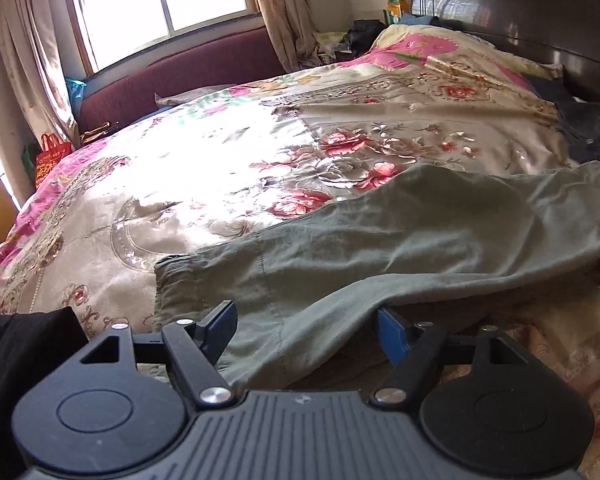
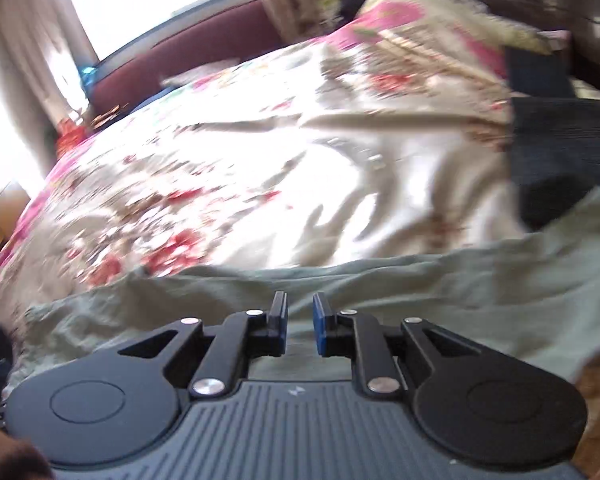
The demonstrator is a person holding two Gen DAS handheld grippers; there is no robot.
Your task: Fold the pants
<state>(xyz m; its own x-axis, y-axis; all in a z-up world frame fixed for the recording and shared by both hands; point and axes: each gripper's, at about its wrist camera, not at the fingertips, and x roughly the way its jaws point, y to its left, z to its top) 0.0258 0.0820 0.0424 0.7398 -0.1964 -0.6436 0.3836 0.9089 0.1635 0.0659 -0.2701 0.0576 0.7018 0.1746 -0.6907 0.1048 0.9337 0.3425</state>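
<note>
Lay spread across the flowered bed: green pants; held wide apart over one leg, left hand-held gripper; hovered slightly parted, empty, right hand-held gripper

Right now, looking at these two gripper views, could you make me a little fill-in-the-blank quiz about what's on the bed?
1. The pants lying on the floral bedspread are grey-____ in colour.
2. The left gripper has its jaws spread ____ around the pant leg.
3. Between the right gripper pads there is a narrow ____.
4. Behind the bed, daylight comes through a ____.

Missing words: green; wide; gap; window
</note>
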